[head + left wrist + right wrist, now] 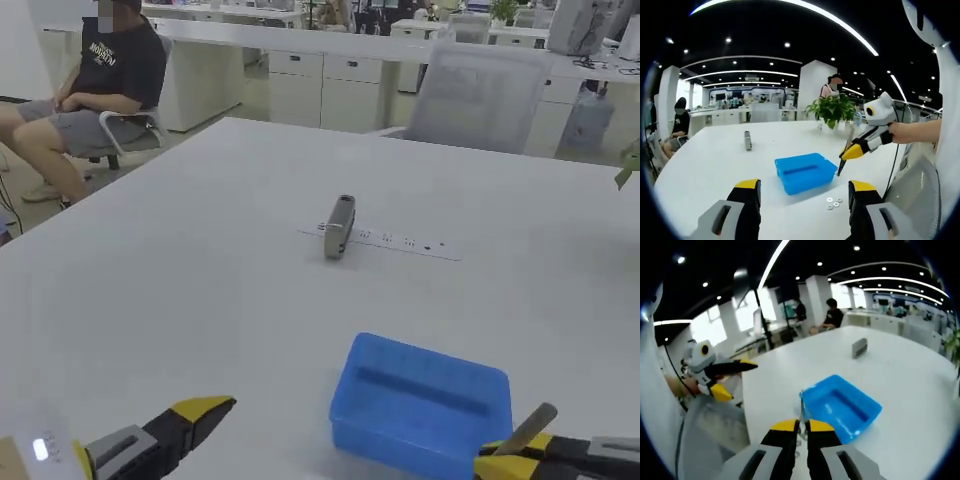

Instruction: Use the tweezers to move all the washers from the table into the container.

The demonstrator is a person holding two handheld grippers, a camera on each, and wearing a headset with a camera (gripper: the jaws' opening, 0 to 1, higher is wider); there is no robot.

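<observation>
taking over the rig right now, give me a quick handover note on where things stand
Left gripper: open, holding nothing, above the table.
Right gripper: shut on the tweezers, which point down beside the blue container. The tips are too small to tell whether they carry anything.
Washers: a small cluster on the table next to the container, just ahead of the left gripper.
Done: no washer visible inside the container.
Left: pick each washer with the tweezers and drop it in.
</observation>
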